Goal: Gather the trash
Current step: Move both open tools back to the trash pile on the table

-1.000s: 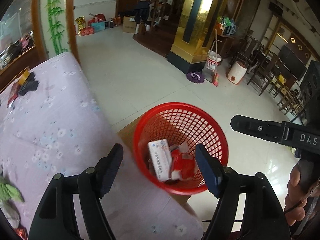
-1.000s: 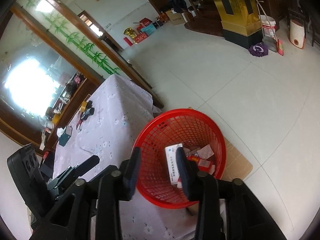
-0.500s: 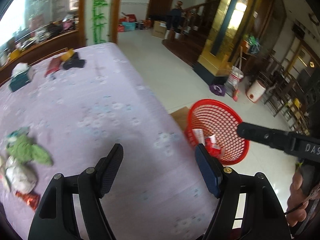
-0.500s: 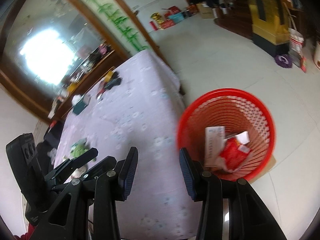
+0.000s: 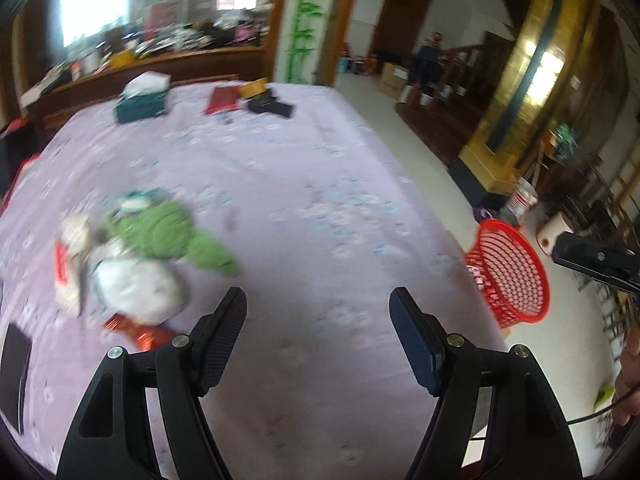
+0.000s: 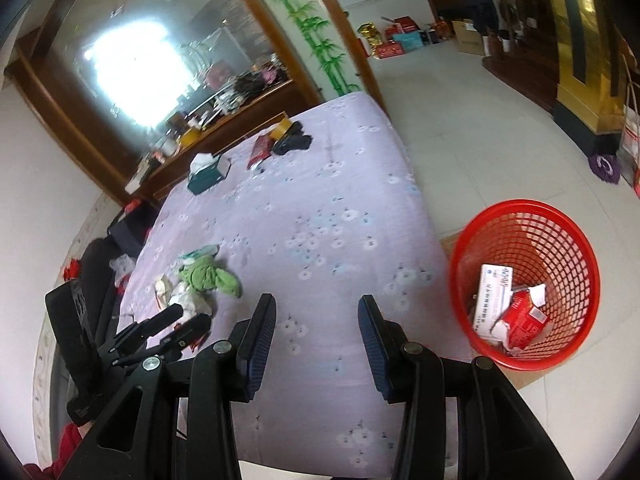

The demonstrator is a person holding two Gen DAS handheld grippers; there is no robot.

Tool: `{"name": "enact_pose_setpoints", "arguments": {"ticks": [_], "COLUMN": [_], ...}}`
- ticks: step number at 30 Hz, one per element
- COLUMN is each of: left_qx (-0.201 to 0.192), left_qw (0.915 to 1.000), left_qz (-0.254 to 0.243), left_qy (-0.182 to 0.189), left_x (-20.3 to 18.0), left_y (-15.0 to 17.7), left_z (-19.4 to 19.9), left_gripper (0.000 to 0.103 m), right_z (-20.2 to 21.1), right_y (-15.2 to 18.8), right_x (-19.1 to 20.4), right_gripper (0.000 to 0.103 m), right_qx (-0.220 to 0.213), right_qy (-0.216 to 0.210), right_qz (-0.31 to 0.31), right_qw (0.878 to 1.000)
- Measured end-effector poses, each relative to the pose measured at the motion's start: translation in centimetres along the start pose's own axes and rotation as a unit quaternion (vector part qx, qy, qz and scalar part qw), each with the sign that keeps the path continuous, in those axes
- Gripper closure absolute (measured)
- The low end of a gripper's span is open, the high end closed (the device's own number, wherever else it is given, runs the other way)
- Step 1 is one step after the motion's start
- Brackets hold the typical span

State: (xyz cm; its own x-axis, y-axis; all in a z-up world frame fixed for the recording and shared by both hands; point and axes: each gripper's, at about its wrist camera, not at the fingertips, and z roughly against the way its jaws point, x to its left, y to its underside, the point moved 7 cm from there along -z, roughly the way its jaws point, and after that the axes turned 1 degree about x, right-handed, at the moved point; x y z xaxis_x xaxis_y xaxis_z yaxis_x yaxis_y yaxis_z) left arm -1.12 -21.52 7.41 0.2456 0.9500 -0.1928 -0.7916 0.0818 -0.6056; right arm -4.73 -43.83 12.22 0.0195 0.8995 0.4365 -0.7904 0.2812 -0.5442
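A pile of trash lies on the lilac flowered tablecloth (image 5: pixel 312 208): a green crumpled wrapper (image 5: pixel 168 232), white crumpled paper (image 5: pixel 136 284) and a red foil wrapper (image 5: pixel 140 330). The pile also shows in the right wrist view (image 6: pixel 200 280). My left gripper (image 5: pixel 318 332) is open and empty, above the cloth just right of the pile. My right gripper (image 6: pixel 316 334) is open and empty over the table's near edge. A red mesh basket (image 6: pixel 560 232) stands on the floor to the right, holding a white box (image 6: pixel 492 300) and a red packet (image 6: pixel 524 320).
At the table's far end lie a teal tissue box (image 5: pixel 140 104), a red booklet (image 5: pixel 220 100) and a black pouch (image 5: pixel 270 106). A black flat object (image 5: pixel 16 364) lies at the left edge. A wooden sideboard (image 5: pixel 152 64) stands behind the table.
Both grippers have swung left from above the basket to over the table. The trash pile has come into view near the left gripper. Both stay open.
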Motion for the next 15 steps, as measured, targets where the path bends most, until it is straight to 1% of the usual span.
{"name": "enact_pose_setpoints", "arguments": {"ticks": [5,8,10,13,15], "left_qx": [0.015,0.025,0.031,0.045,0.059], "left_qw": [0.9975,0.9923,0.9870,0.9795,0.9759], "left_qz": [0.058,0.104,0.138,0.179,0.196], "left_qy": [-0.036,-0.062,-0.076,-0.082,-0.076], "left_x": [5.9,9.9,12.6,15.1,16.1], "left_y": [1.7,3.0,3.6,4.3,4.7], "left_z": [0.3,0.3,0.0,-0.9,-1.9], "left_gripper": [0.030,0.030,0.030,0.031,0.031], "right_z": [-2.7,-4.3,-4.9,-5.6,-5.8], "right_y": [0.9,1.4,1.7,2.1,2.4], "right_x": [3.5,5.5,6.4,7.6,8.0], "right_gripper": [0.057,0.057,0.057,0.057,0.057], "right_qx": [0.027,0.040,0.046,0.052,0.054], "right_qy": [-0.016,-0.025,-0.028,-0.031,-0.029], "right_qz": [0.022,0.033,0.038,0.047,0.054], "right_qw": [0.999,0.998,0.998,0.997,0.997]}}
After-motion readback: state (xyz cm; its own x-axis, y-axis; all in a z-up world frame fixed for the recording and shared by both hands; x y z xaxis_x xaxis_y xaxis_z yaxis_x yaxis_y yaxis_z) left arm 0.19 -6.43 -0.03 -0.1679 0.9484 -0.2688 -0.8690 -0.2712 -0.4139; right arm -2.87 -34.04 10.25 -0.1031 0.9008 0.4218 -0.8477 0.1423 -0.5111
